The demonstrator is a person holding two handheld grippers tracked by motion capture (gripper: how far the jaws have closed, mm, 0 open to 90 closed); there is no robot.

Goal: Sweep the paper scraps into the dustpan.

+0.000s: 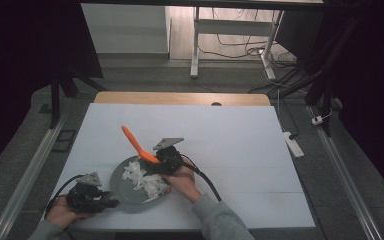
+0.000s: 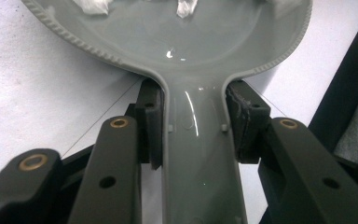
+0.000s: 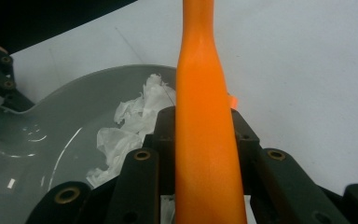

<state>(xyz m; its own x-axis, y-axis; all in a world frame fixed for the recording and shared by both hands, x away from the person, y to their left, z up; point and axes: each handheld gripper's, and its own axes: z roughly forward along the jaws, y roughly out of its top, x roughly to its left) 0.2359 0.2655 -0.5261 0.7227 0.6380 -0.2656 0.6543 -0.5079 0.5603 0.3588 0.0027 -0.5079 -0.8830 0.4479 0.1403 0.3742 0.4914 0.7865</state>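
Left hand-held gripper (image 1: pixel 109 202) low at near-left desk (image 1: pixel 230 135) edge, level, jaws clamped on grey pan (image 1: pixel 121 186) handle. Right hand-held gripper (image 1: pixel 156 159) over pan's far-right rim — grips orange spatula (image 1: pixel 137 144), handle slanting up far-left. White shreds (image 1: pixel 142 178) lie in pan.

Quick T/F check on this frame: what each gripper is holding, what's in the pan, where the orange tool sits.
1. The left gripper is shut on the grey pan's handle. True.
2. The right gripper is open. False: it is shut on the orange handle.
3. The pan holds white crumpled scraps. True.
4. The pan sits on bare wood. False: it rests on the white table cover.
5. The orange handle lies flat on the table. False: it angles up, held.
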